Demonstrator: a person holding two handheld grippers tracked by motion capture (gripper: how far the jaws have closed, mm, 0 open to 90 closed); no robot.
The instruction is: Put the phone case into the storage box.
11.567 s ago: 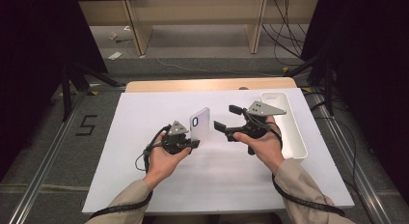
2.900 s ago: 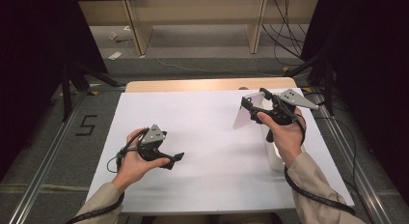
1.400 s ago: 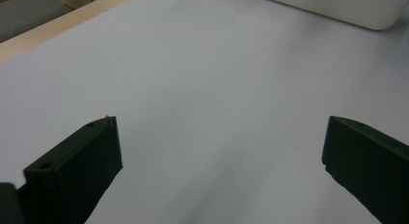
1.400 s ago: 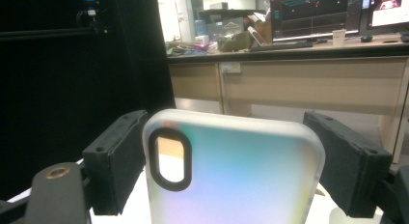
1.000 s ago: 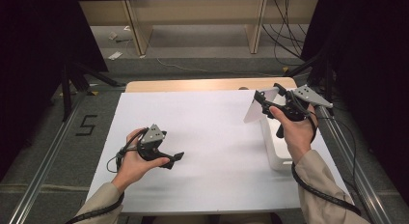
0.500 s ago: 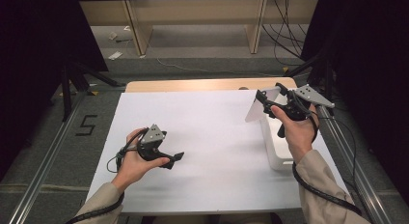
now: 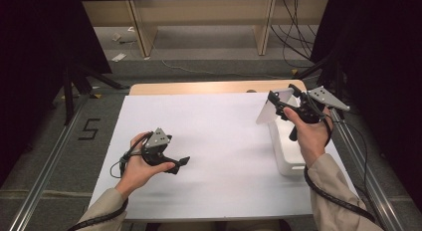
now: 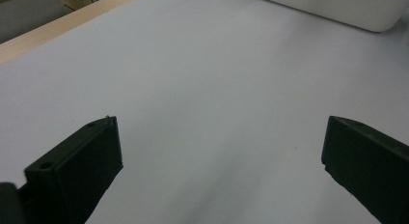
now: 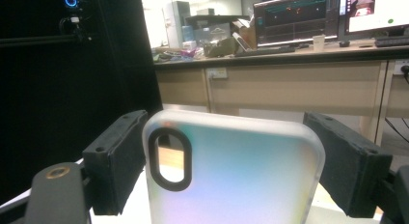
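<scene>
A frosted translucent phone case [image 7: 268, 110] with an oval camera cutout [image 9: 170, 159] hangs in the air at the table's far right. My right gripper [image 7: 282, 96] is shut on it, one black jaw pressing each long edge of the phone case [image 9: 241, 175]. The case is tilted and sits over the far end of a white tray [image 7: 286, 154]. Low over the near left of the white table sheet [image 7: 219, 141], my left gripper [image 7: 178, 165] is open. In the left gripper view nothing lies between the wide-set jaws of the left gripper [image 8: 222, 132].
The long white tray [image 8: 337, 7] runs along the table's right edge. A wooden strip [image 7: 199, 87] shows at the far edge of the table. Metal rails [image 7: 47, 171] flank both sides. Black curtains and cables stand beyond.
The case went from between both grippers at mid-table to my right gripper alone, which carried it right and up over the tray. My left gripper let go and withdrew to the near left.
</scene>
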